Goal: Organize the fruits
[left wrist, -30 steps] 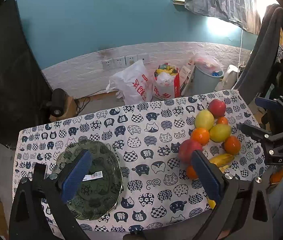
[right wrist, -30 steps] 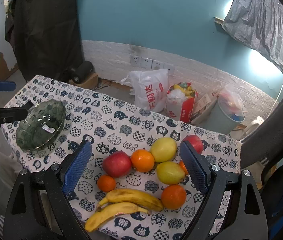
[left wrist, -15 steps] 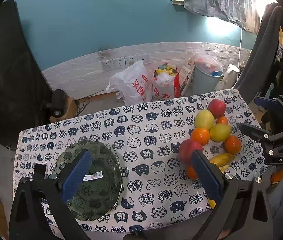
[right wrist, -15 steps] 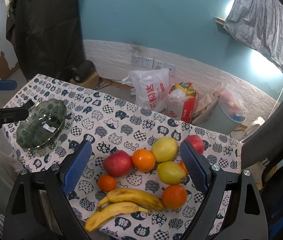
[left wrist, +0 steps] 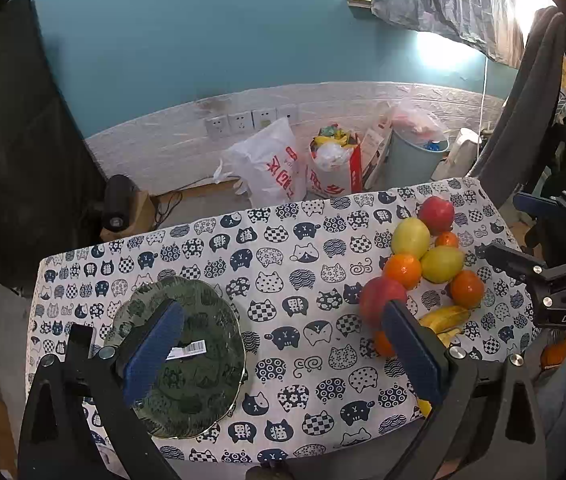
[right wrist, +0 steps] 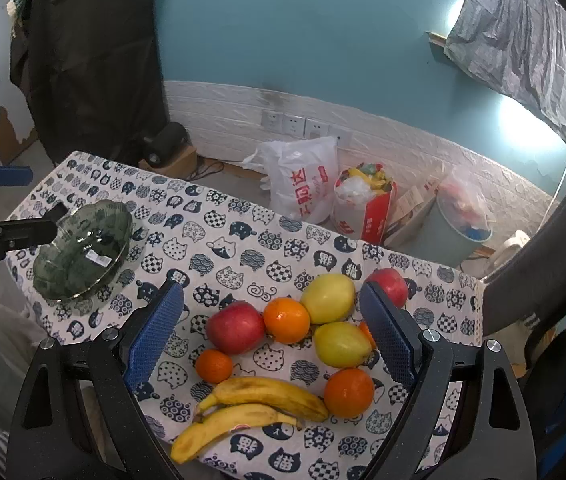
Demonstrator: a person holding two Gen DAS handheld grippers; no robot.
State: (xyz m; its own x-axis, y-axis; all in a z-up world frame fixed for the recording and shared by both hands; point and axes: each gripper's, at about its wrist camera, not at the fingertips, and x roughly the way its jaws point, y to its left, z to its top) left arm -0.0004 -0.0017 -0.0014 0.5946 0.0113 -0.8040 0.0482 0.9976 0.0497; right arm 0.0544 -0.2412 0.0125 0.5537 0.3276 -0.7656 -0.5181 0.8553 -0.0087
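A pile of fruit lies at the table's right end: two red apples (right wrist: 235, 327), two yellow-green fruits (right wrist: 333, 297), several oranges (right wrist: 286, 319) and two bananas (right wrist: 259, 396). A green glass bowl (left wrist: 199, 354) with a white barcode label stands empty at the left end. My left gripper (left wrist: 279, 354) is open and empty above the front edge, its left finger over the bowl. My right gripper (right wrist: 271, 334) is open and empty, held above the fruit pile. The fruit also shows in the left wrist view (left wrist: 441, 264), and the bowl in the right wrist view (right wrist: 83, 252).
The table wears a cat-print cloth (left wrist: 283, 264). Behind it on the floor are a white plastic bag (left wrist: 271, 168), a red-and-white bag (left wrist: 335, 168), a grey bin (left wrist: 415, 156) and a black speaker (left wrist: 117, 202). A dark chair back (left wrist: 531, 92) rises at the right.
Both grippers have stayed open and almost still; the right wrist view has drifted very slightly. No fruit or bowl has moved.
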